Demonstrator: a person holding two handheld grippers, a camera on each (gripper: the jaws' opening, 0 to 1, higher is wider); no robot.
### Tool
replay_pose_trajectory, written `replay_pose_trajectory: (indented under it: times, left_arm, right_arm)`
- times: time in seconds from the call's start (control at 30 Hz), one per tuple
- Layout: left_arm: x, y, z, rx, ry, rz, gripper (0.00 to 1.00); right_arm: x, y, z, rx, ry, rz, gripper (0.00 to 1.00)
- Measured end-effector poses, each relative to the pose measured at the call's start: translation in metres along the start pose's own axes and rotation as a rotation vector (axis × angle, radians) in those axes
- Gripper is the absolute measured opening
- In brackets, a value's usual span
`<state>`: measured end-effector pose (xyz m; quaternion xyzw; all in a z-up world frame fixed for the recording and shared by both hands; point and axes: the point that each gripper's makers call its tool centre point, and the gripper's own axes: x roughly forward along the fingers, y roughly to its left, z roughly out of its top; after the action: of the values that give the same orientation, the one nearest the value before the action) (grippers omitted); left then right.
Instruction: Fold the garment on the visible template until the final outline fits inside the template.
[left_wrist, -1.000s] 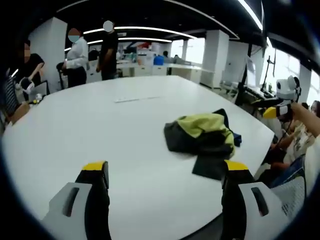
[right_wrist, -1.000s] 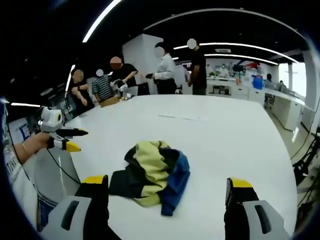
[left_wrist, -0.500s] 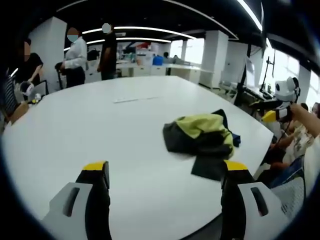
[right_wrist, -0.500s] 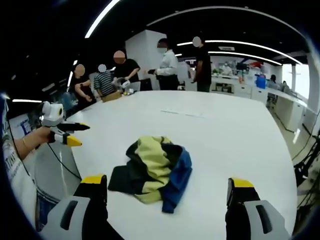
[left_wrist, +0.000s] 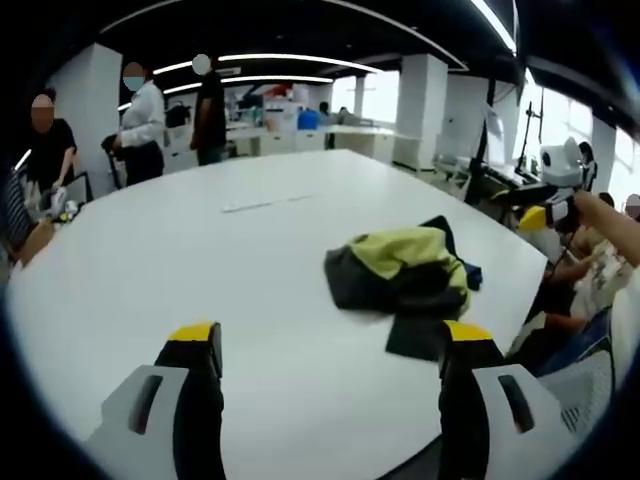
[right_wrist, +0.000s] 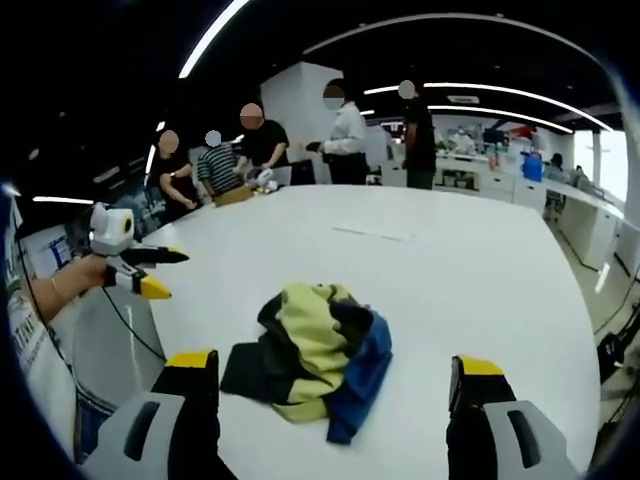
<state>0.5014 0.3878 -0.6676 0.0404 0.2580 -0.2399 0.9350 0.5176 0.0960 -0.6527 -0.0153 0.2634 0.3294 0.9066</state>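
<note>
While the garment (right_wrist: 312, 360) lies crumpled in a heap near the table's (left_wrist: 150, 260) close edge, both tools hover above it with nothing held. The left gripper (left_wrist: 330, 345) has its jaws wide apart, and the right gripper (right_wrist: 335, 375) as well. I see no clear template outline. I think it is best to spread the cloth flat first, taking two far corners.

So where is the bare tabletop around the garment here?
Bare white table runs from the crumpled garment out to the far edge where people stand, and between the garment and the left gripper. Tightest: the near table edge beside the garment.
</note>
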Motion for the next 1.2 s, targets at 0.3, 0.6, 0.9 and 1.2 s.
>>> replay_pose_trajectory:
  times: [0.3,0.6,0.9,1.2]
  left_arm:
    - [0.013,0.007,0.018,0.020,-0.024,-0.001,0.77]
    - [0.032,0.013,0.028,0.004,-0.038,-0.032,0.67]
    - [0.054,0.021,0.029,0.001,-0.009,-0.045,0.56]
    - [0.084,0.020,0.021,0.046,0.050,-0.052,0.47]
  right_arm:
    - [0.027,0.006,0.020,-0.031,-0.002,0.045,0.82]
    - [0.056,0.007,0.038,-0.025,-0.009,0.082,0.60]
    - [0.083,-0.001,0.040,0.048,0.026,0.088,0.41]
    - [0.104,-0.003,0.041,0.054,0.068,0.086,0.28]
